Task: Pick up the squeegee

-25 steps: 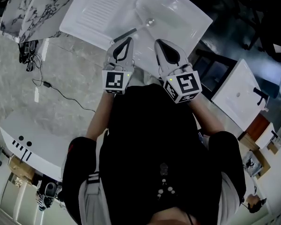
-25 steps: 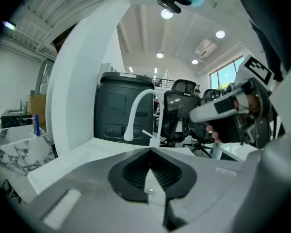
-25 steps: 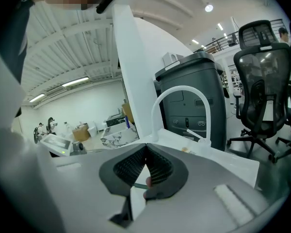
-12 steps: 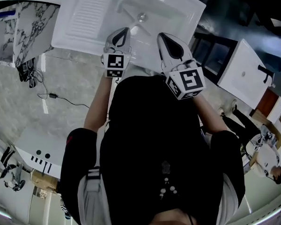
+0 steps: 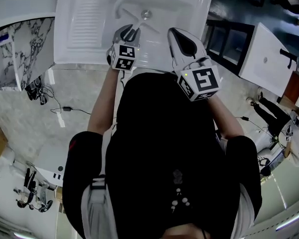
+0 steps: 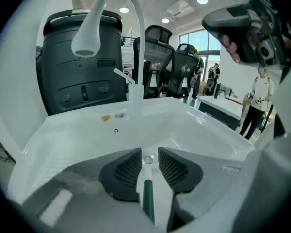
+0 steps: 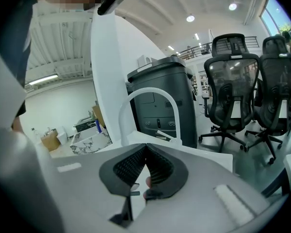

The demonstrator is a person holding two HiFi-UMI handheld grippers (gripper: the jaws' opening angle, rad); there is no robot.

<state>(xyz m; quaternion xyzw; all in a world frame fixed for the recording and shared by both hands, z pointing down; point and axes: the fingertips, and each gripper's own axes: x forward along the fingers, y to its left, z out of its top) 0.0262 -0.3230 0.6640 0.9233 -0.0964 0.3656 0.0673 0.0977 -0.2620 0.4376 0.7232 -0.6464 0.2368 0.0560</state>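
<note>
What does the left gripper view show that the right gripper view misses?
Only the left gripper view: the left gripper with its jaws opening and the squeegee, its handle green and white, lying between them but not gripped, down in the white sink basin. It also shows a person standing at the far right.
Only the right gripper view: the right gripper with its jaw tips together, and a marble-patterned slab at the left.
Both: the white arched faucet, the dark grey bin behind it, and black office chairs.
</note>
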